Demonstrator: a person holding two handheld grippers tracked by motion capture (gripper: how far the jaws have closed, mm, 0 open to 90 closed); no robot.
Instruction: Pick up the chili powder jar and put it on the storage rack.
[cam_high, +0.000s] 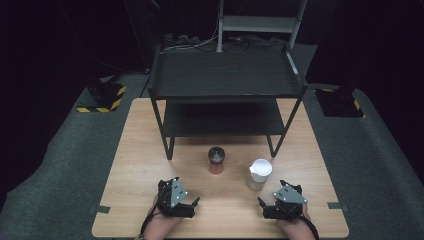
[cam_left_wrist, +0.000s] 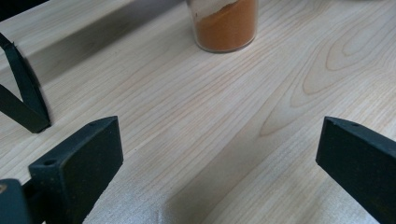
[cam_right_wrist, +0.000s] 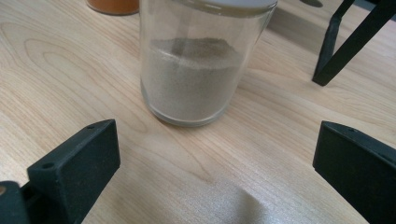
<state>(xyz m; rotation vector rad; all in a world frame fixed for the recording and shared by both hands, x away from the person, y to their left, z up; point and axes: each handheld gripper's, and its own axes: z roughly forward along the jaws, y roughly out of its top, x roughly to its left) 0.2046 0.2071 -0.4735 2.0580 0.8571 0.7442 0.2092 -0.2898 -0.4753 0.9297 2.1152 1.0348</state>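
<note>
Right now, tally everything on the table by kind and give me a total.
Jars: 2, one with a black lid holding orange powder, one with a white lid holding grey powder
Shelf racks: 1, black with two shelves
Grippers: 2, the left gripper and the right gripper, both open and holding nothing
Total: 5

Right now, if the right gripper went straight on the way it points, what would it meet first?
Most likely the glass jar of grey powder, standing just ahead of the open right gripper; it sits slightly off-centre, so contact isn't certain.
</note>
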